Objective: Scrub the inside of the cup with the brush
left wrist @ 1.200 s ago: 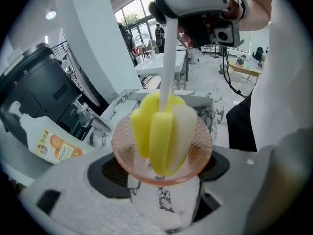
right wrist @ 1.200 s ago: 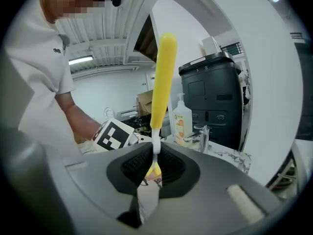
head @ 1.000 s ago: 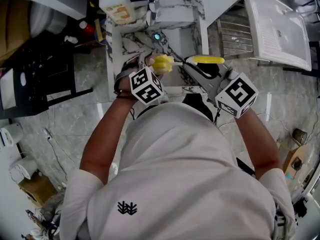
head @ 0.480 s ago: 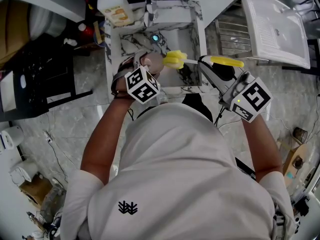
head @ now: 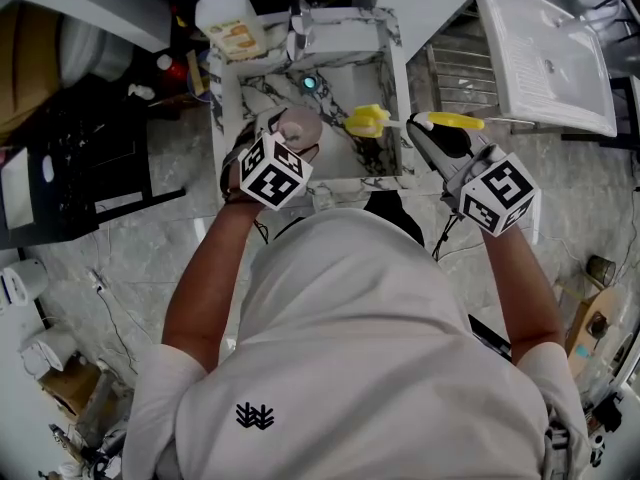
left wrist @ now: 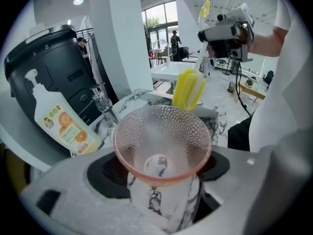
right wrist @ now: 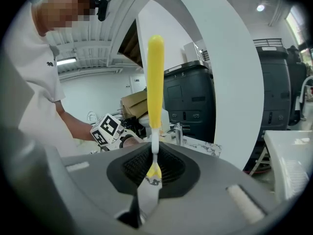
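A pink translucent dimpled cup (left wrist: 161, 140) lies between the jaws of my left gripper (left wrist: 164, 180), which is shut on its sides, mouth toward the camera and nothing inside. In the head view the cup (head: 300, 125) hangs over the marble sink (head: 392, 63) in front of my left gripper (head: 283, 146). My right gripper (head: 428, 133) is shut on the yellow brush handle (head: 452, 121). The yellow brush head (head: 367, 120) sits to the right of the cup, apart from it. In the right gripper view the handle (right wrist: 155, 77) stands straight up from my right gripper (right wrist: 152, 173).
A soap bottle with an orange label (head: 232, 16) stands at the sink's back left corner, beside a chrome faucet (left wrist: 103, 104). A white drainboard (head: 545, 53) lies to the right, and a dark appliance (left wrist: 54, 62) stands behind the bottle.
The brush head has moved right, away from the cup's mouth, with the right gripper. The left gripper and cup shifted slightly left and farther over the sink.
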A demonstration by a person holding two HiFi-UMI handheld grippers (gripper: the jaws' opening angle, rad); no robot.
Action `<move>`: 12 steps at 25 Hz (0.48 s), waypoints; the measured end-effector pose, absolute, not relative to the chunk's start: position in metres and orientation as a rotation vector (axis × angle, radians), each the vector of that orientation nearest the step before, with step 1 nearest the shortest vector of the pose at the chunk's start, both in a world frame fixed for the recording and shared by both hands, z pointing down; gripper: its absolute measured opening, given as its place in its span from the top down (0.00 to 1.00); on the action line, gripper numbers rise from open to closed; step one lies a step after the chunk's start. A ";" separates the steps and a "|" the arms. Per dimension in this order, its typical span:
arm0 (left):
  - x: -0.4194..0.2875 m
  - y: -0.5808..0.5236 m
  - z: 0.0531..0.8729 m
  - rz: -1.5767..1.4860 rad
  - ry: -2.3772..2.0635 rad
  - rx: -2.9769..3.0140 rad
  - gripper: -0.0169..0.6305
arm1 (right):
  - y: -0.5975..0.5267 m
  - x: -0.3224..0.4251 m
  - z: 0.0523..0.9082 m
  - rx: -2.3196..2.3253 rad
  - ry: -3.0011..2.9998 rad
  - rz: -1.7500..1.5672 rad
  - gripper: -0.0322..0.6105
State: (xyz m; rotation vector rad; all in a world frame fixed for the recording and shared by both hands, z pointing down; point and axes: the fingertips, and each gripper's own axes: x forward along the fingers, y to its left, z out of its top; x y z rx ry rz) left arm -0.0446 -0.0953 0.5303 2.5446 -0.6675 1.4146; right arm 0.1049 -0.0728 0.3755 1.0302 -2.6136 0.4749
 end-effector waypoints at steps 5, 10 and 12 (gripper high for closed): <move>-0.044 -0.094 0.521 1.363 -0.679 2.549 0.39 | -0.070 0.107 0.383 1.033 -2.586 0.486 0.89; -0.044 -0.095 0.515 1.266 -0.687 2.544 0.39 | -0.067 0.109 0.390 1.040 -2.563 0.496 0.89; -0.044 -0.095 0.513 1.245 -0.689 2.546 0.39 | -0.065 0.109 0.391 1.044 -2.556 0.499 0.89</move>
